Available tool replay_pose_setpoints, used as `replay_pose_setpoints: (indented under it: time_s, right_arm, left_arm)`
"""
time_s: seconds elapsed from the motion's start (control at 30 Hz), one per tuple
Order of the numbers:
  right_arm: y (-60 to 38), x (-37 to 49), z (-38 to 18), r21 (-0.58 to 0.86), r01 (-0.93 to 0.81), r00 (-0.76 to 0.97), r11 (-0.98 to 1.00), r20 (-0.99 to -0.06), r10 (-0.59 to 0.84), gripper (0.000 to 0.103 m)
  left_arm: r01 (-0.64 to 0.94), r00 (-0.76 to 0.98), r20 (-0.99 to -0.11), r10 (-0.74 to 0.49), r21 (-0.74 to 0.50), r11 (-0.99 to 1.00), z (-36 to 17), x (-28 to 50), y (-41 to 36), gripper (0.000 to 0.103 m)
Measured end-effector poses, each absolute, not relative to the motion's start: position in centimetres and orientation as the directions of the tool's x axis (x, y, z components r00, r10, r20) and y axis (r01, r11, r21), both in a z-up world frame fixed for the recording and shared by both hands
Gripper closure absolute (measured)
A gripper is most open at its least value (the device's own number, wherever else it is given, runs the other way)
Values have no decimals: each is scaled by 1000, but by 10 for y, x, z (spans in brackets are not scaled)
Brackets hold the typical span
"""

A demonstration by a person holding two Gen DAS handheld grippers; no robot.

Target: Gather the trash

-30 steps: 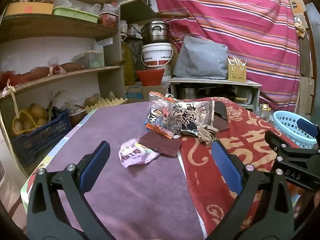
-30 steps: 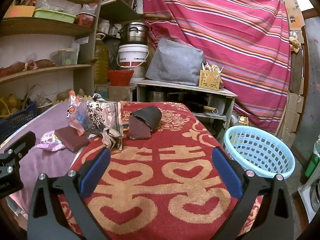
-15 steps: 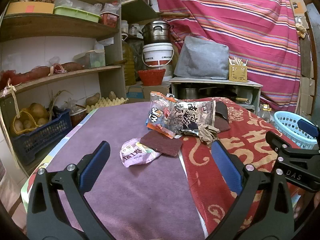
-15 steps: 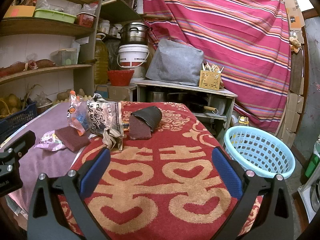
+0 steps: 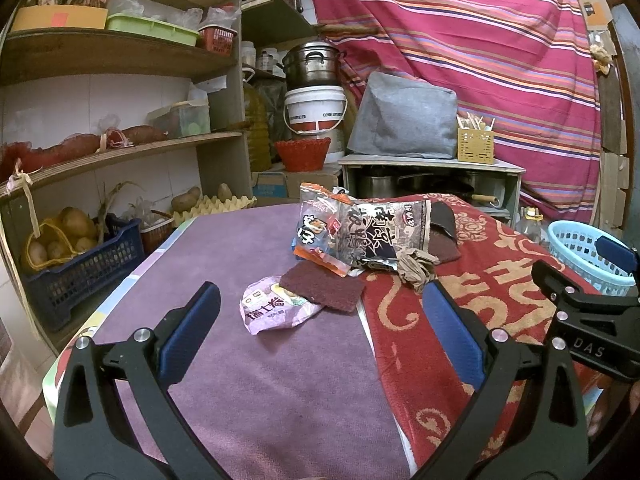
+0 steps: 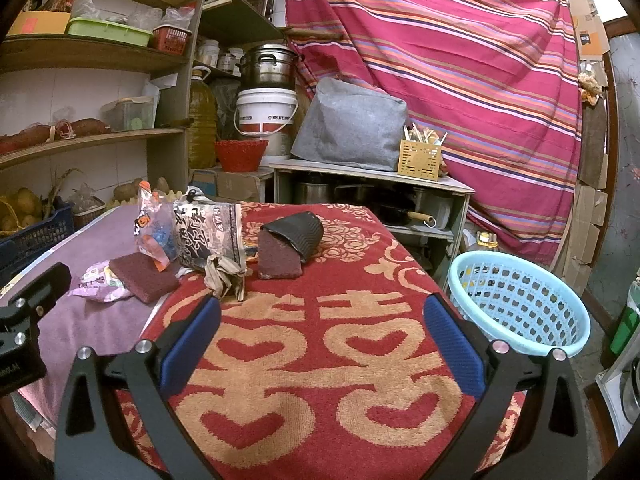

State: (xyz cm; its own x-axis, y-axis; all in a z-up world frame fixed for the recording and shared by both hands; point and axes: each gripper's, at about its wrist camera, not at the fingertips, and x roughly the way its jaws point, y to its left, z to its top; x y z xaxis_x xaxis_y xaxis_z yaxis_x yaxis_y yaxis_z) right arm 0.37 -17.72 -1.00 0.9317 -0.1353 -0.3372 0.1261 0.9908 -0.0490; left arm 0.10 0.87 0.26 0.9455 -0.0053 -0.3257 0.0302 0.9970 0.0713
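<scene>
Both grippers hovered open and empty over the table, trash still lying on it.

Left gripper (image 5: 320, 320) was spread wide above the purple cloth (image 5: 240, 380), holding nothing; right gripper (image 6: 322, 330) was likewise wide apart over the red towel (image 6: 320, 380), empty. Purple wrapper (image 5: 276, 308) lay on the purple cloth, a maroon pad (image 5: 324, 286) overlapping its far edge. Behind them, an orange snack bag (image 5: 318, 226) and a black-and-white snack bag (image 5: 380, 230) lay touching. A crumpled tan rag (image 6: 224, 274) sat on the towel's edge just in front of the bags. Second maroon pad with a black mesh piece (image 6: 298, 232) on top sat farther right. Light blue basket (image 6: 520, 308) stood beside the table, right side, nothing seen inside.
</scene>
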Motion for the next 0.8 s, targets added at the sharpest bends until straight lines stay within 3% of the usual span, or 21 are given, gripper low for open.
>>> replay_pose_setpoints:
  time_s: [0.8]
  right_arm:
    - [-178,3,-9,-49,126,931,991,-338,-135,4]
  left_arm:
    - [30,945,-328,-5,70,997,2,1,9,5]
